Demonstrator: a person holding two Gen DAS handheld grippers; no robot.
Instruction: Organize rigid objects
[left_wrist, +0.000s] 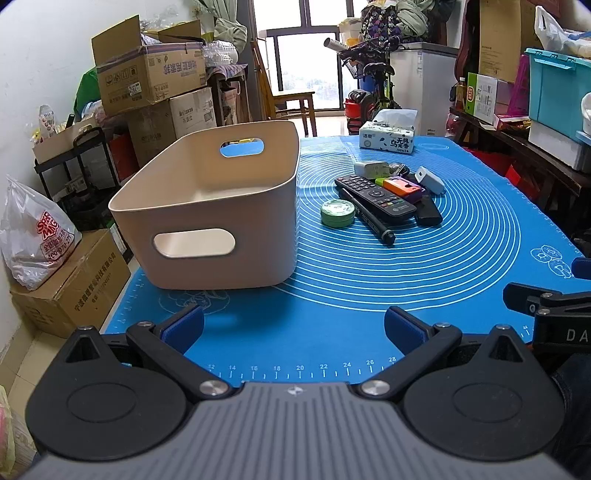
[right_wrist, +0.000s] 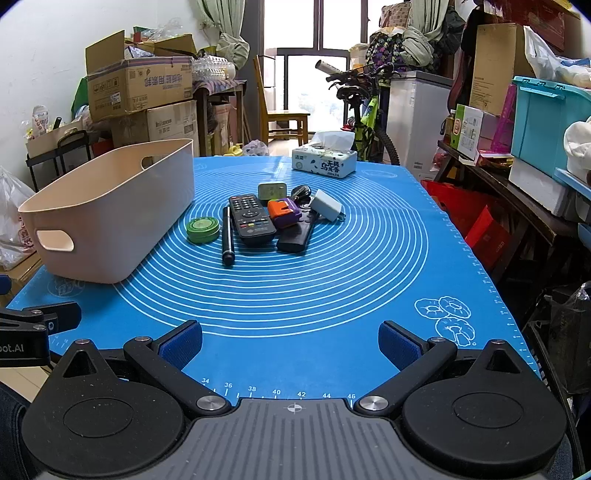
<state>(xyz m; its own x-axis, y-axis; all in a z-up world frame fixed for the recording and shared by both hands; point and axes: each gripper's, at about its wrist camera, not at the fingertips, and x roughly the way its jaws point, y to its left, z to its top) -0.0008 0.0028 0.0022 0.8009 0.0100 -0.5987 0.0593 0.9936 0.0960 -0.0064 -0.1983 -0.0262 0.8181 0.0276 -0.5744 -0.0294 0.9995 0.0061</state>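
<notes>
**Beige bin and a heap of small things on the blue mat**

Blue matting (left_wrist: 369, 280) covers the bench, printed with white rings and a ruler along the near edge. Both grippers hover low over that near edge, each spread wide with nothing between its blue pads: the left gripper (left_wrist: 293, 326) near the bin, the right gripper (right_wrist: 290, 341) further right, by the doughnut drawings.

A beige bin (left_wrist: 207, 221) stands on the left of the mat. The left view looks down into it and shows a bare floor; the right view shows only its outer wall and rim, not the inside.

To the right of the bin lies the heap. A green tin (right_wrist: 202, 229) sits nearest the bin, with a black pen (right_wrist: 228, 236) just beside it and a remote (right_wrist: 251, 219) next to that. An orange-and-purple piece (right_wrist: 282, 212) rests against the remote's right side, over a flat black item (right_wrist: 295, 238). A white charger (right_wrist: 327, 210) lies at the right end, tilted; its prongs show only in the right view. A tissue box (right_wrist: 325, 160) stands at the far edge, apart from the heap.
</notes>
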